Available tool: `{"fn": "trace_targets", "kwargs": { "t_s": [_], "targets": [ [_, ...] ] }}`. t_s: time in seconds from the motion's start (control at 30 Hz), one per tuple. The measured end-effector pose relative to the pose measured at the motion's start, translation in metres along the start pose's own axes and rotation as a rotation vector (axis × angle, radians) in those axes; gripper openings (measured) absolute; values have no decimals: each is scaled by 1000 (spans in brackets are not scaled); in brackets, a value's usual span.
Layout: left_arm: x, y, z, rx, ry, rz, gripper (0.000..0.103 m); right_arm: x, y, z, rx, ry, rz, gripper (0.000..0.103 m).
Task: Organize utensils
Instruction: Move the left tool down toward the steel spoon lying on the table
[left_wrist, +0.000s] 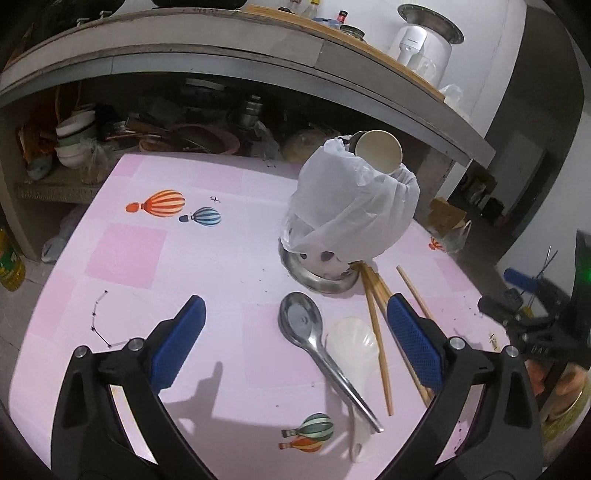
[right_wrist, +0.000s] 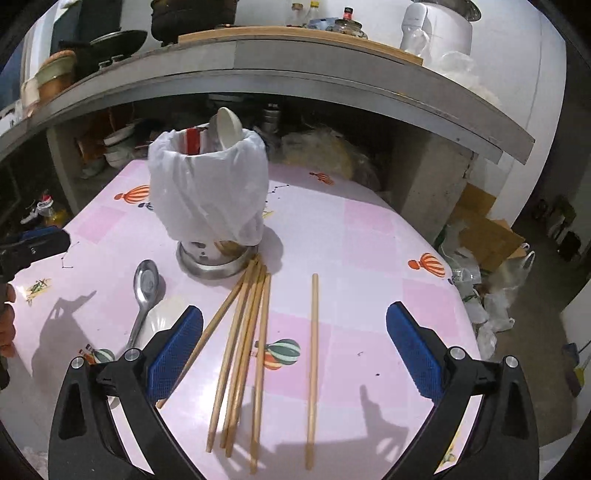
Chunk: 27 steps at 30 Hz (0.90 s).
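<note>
On the pink balloon-print tablecloth (right_wrist: 369, 229), a metal utensil holder (right_wrist: 210, 199) wrapped in a white plastic bag stands upright with a white ladle (right_wrist: 229, 127) in it, and a fan of wooden chopsticks (right_wrist: 243, 343) lies with its far ends at the holder's base, one chopstick (right_wrist: 313, 369) lying apart to the right. A metal spoon (left_wrist: 314, 332) lies crossing a white plastic spoon (left_wrist: 354, 343) just left of the chopsticks. The left gripper (left_wrist: 295, 317) and right gripper (right_wrist: 294, 325) both hang above the table with jaws spread wide, gripping nothing.
</note>
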<state>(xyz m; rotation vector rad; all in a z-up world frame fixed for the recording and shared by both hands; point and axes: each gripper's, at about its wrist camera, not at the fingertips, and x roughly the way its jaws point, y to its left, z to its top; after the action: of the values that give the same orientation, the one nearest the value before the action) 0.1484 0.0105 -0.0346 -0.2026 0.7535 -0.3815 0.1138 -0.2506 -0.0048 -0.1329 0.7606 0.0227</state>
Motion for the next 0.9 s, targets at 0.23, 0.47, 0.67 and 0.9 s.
{"fn": "trace_targets", "kwargs": {
  "t_s": [0.23, 0.47, 0.67, 0.9],
  "targets": [
    [8, -1, -10, -62, 27, -52, 95, 8, -2, -13, 59, -20, 100, 97],
    [20, -12, -14, 10, 20, -76, 95, 24, 15, -22, 45, 40, 194, 97],
    [39, -13, -12, 39, 40, -24, 95, 31, 32, -20, 40, 55, 294, 97],
    [52, -7, -14, 38, 63, 14, 95, 43, 37, -19, 63, 88, 401, 90]
  ]
}}
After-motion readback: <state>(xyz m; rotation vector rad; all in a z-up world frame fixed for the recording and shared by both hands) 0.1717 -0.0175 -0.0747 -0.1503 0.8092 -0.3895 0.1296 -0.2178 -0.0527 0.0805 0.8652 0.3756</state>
